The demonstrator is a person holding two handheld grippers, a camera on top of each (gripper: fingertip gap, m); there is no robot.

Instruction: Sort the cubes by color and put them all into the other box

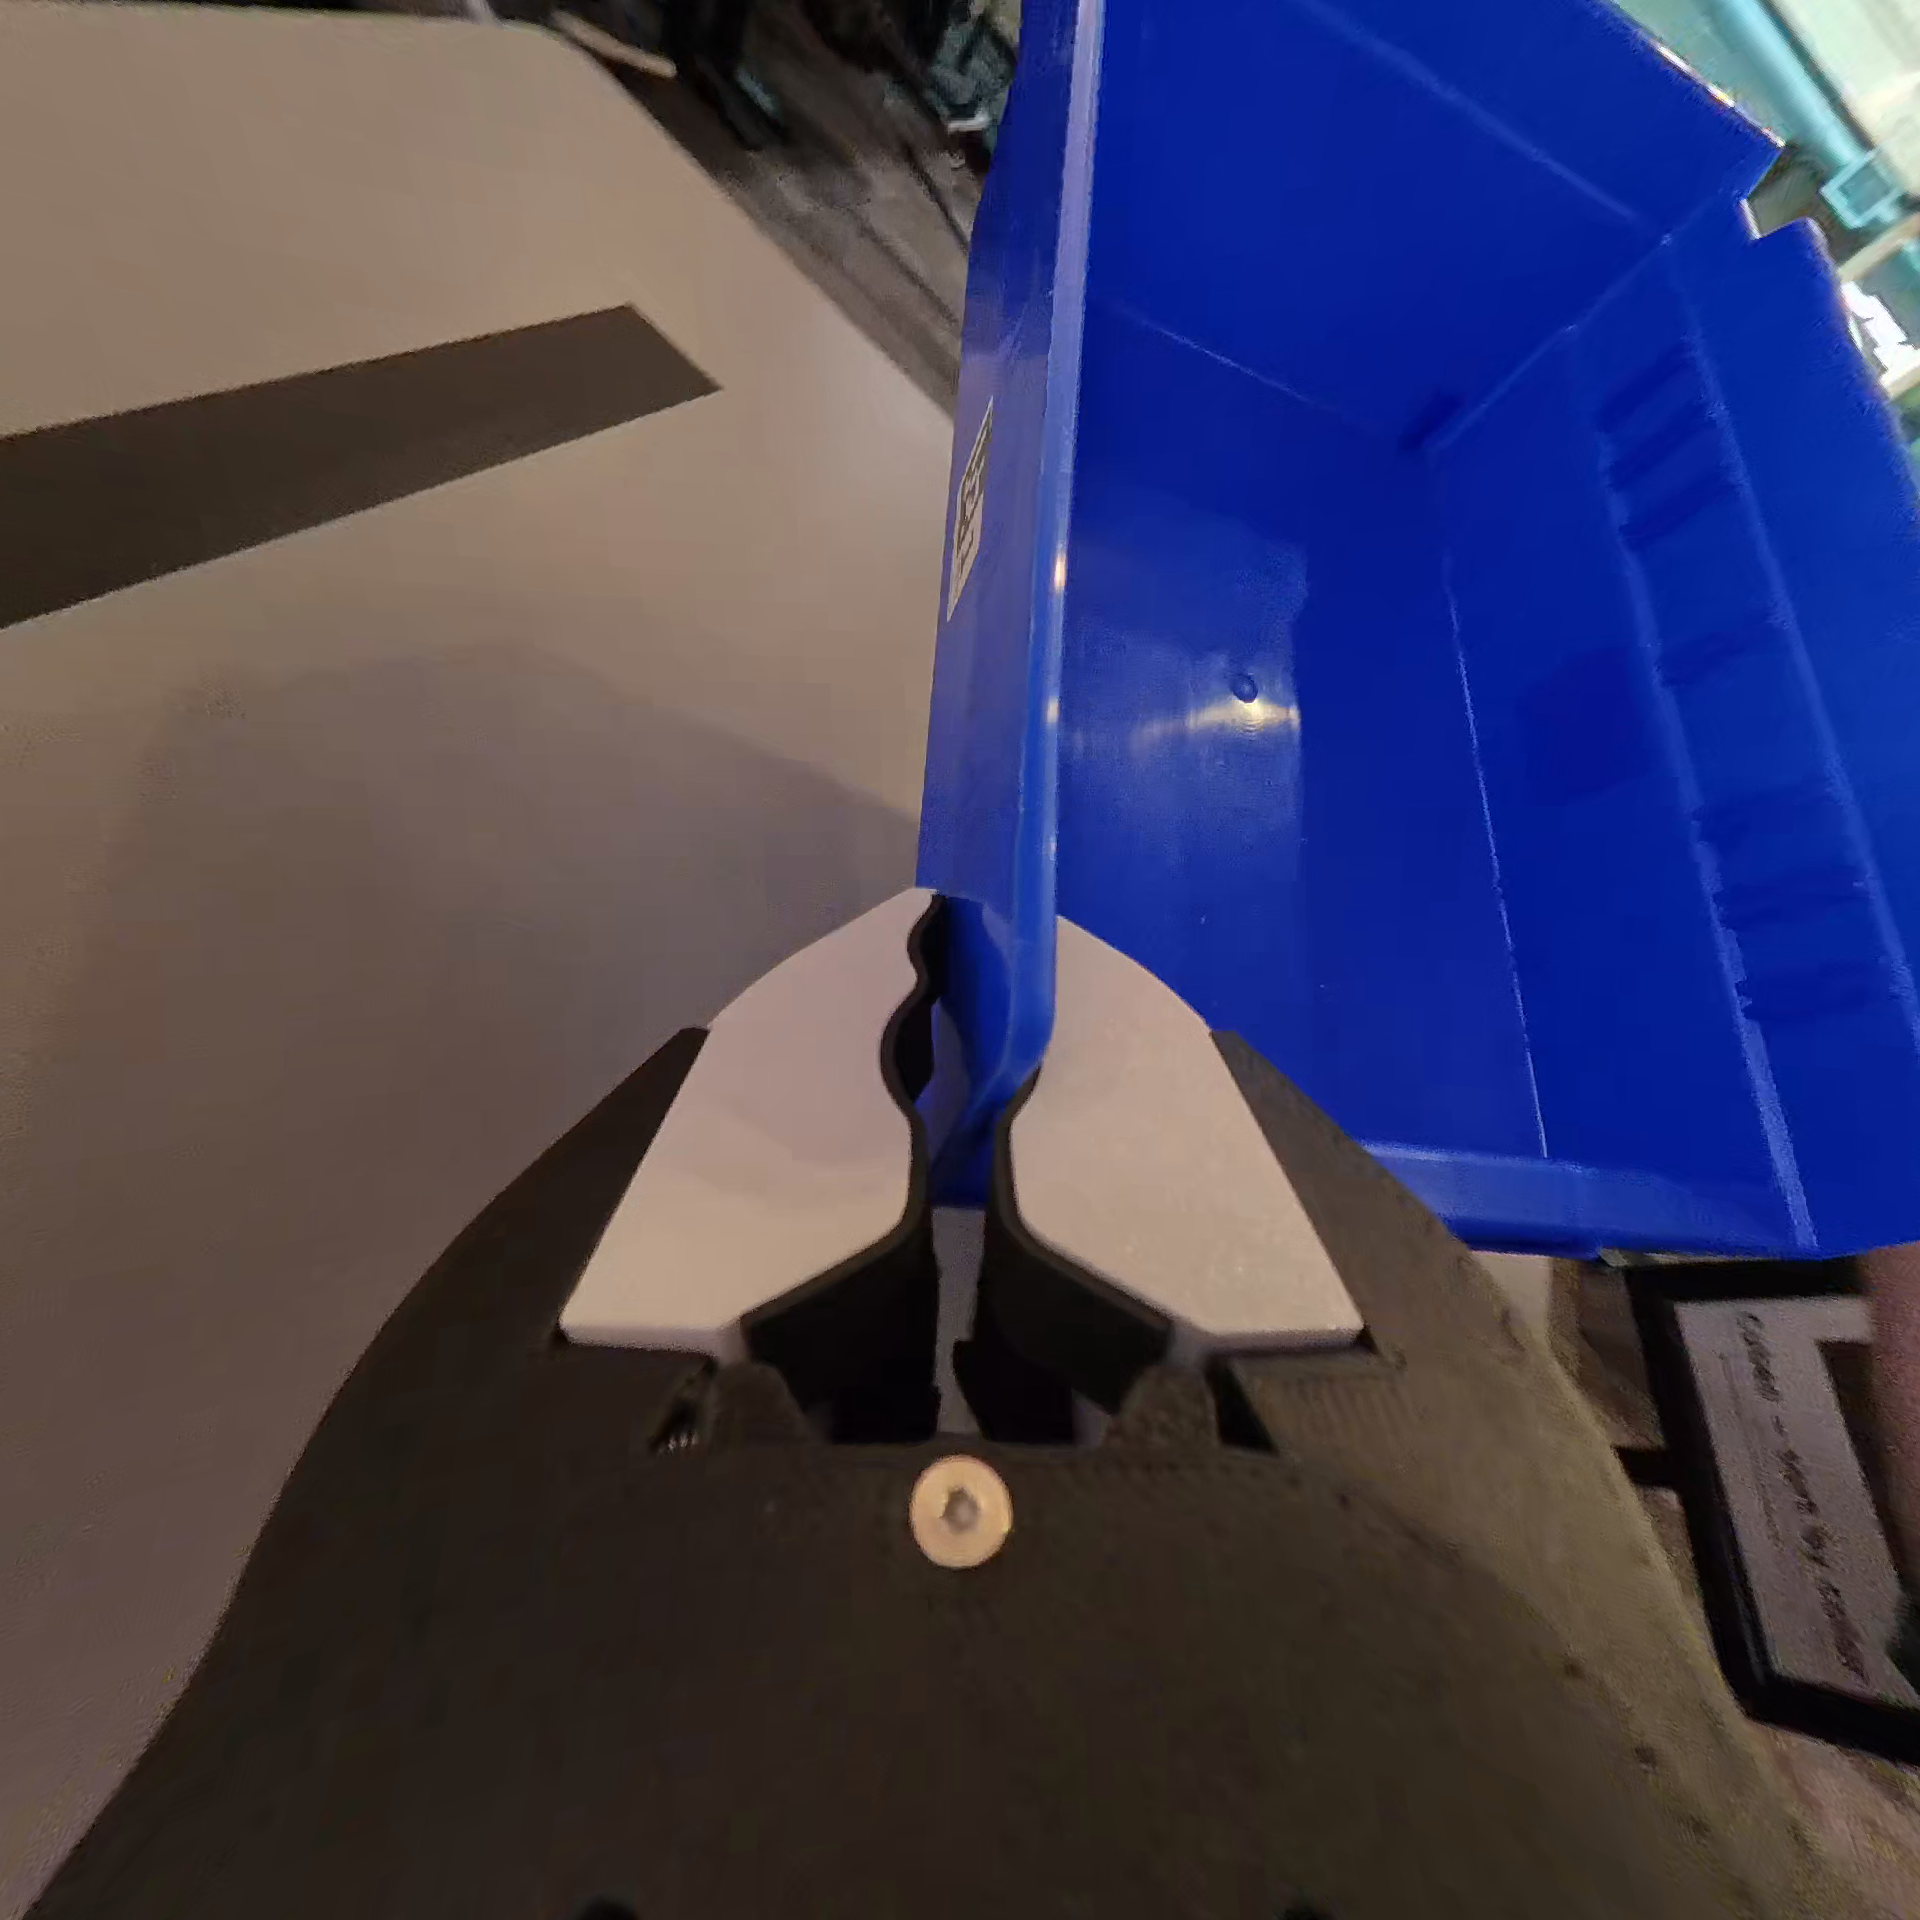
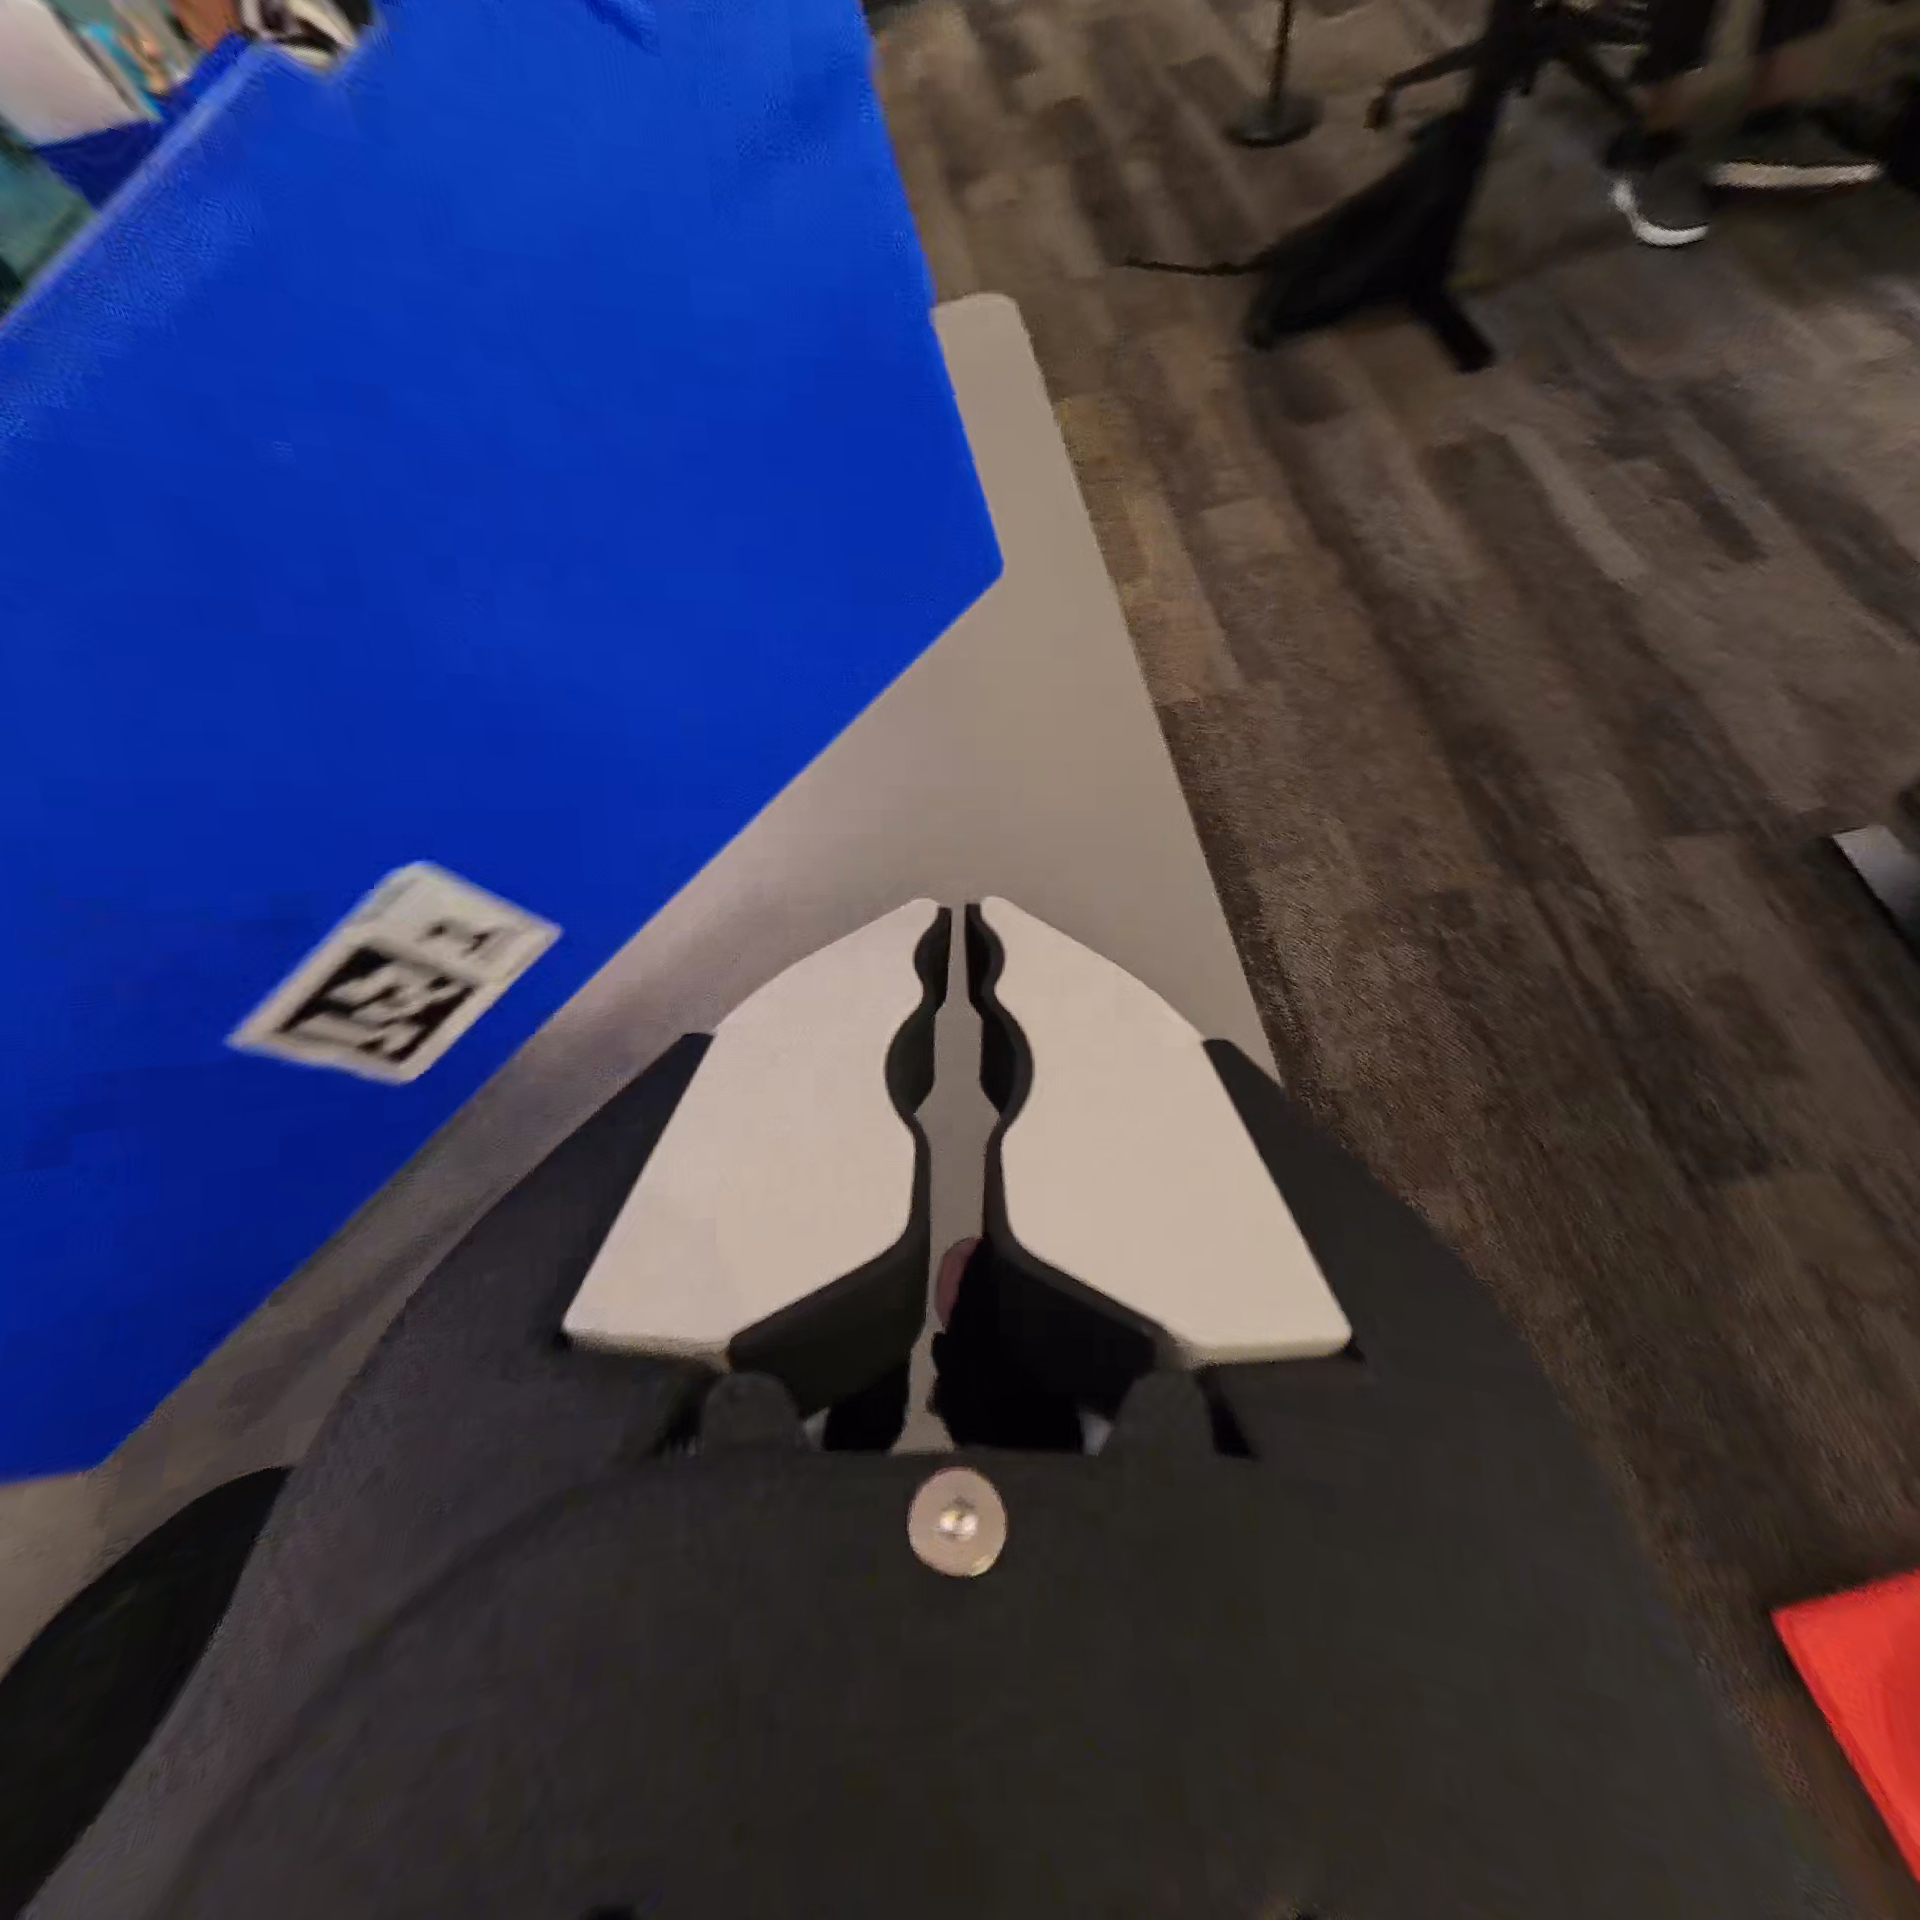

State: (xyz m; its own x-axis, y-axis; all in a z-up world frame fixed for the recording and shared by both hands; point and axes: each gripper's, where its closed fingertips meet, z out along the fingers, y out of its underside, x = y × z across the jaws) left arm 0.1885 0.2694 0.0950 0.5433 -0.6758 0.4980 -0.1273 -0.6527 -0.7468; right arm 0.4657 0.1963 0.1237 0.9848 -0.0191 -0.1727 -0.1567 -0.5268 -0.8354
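Observation:
In the left wrist view my left gripper [image 1: 992, 925] is shut on the side wall of a blue plastic box [image 1: 1299, 520]. The wall's rim runs between the two pads, and the box is tilted, with its open inside facing me. No cubes show inside it. In the right wrist view my right gripper [image 2: 958, 914] is shut, with only a thin slit between the pads and nothing visible in it. It hovers over the grey table [image 2: 997, 727], just right of the blue box's outer wall [image 2: 468, 468], and does not touch it.
A black tape stripe [image 1: 312, 447] lies on the table left of the box. The box walls carry black-and-white marker stickers [image 2: 400, 977]. The table edge is close on the right, with carpet, a black stand [image 2: 1403, 229], a person's shoes [image 2: 1662, 208] and a red object [image 2: 1860, 1704] beyond it.

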